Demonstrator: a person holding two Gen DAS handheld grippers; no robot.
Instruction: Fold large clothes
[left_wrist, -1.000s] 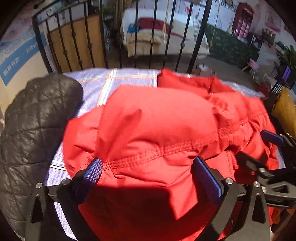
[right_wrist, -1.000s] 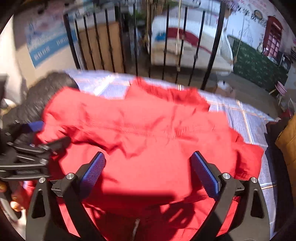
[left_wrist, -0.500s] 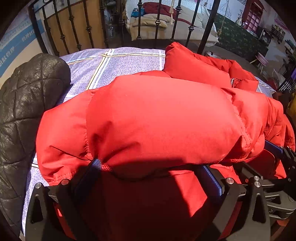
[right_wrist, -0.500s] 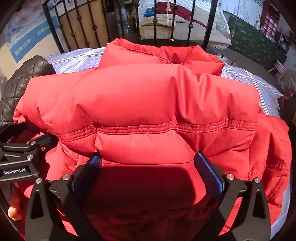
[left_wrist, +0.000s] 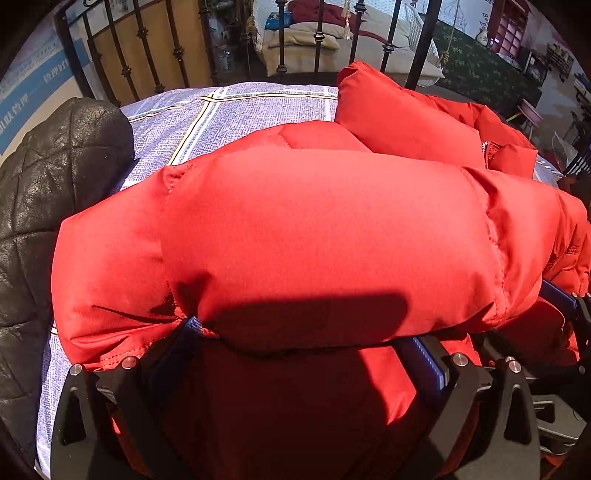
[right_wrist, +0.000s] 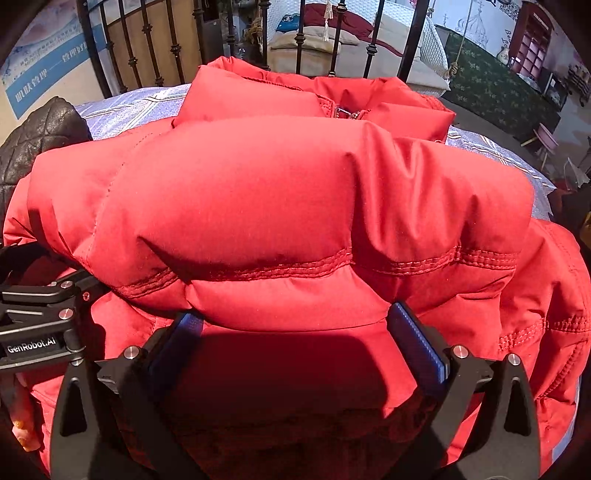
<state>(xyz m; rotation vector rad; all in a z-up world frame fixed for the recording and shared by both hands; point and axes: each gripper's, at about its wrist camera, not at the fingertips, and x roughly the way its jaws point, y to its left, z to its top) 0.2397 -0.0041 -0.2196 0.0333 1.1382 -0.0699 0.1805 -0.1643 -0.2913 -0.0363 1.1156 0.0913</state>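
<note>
Crowding red jacket (left_wrist: 332, 229): black quilted coat (left_wrist: 48, 192).

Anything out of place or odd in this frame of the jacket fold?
Nothing damaged or spilled. The red puffer jacket lies folded on the checked bedsheet, bulging over both open grippers. A black quilted jacket sits at the left edge, touching its sleeve.
</note>
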